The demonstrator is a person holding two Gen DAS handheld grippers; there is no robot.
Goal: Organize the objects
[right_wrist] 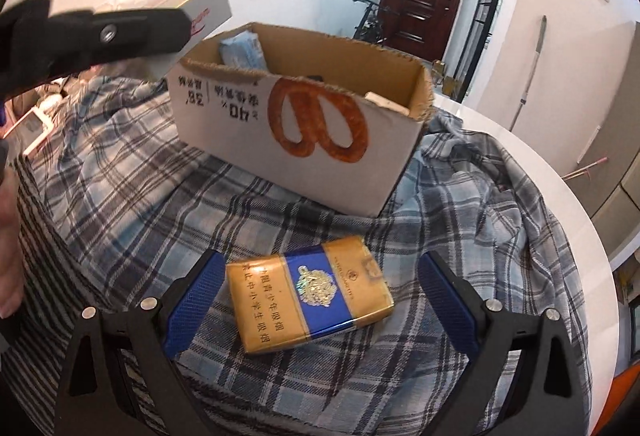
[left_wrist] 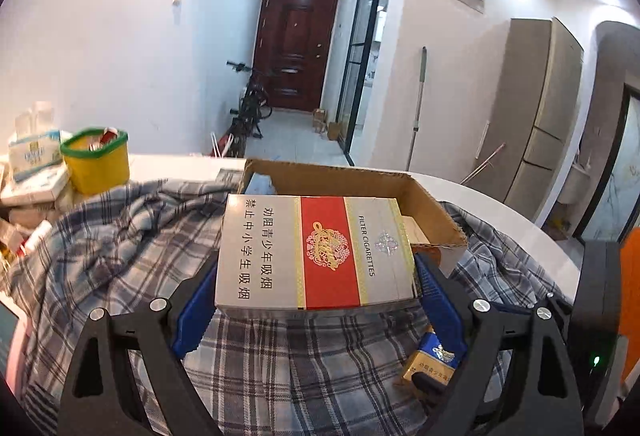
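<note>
Sorting is under way on the plaid cloth (right_wrist: 120, 163) covering the table (left_wrist: 516, 203). Left gripper (left_wrist: 316, 276) is holding a white and red cigarette carton (left_wrist: 314, 252) crosswise between its blue pads, jaws standing wide because the carton is broad, and it is carrying the carton up in front of the open cardboard box (right_wrist: 304, 115), which is sitting on the cloth and already holding a few items. Right gripper (right_wrist: 320, 300) is hovering with jaws spread wide and gripping nothing, straddling a gold and blue cigarette pack (right_wrist: 310, 304) that is lying flat on the cloth just in front of the box; neither pad appears to be touching it. Judging by this, the carton is going into the box first: the left hand is needing to clear the near wall, then release inside. The right then needs to close squarely on the pack's sides and follow
</note>
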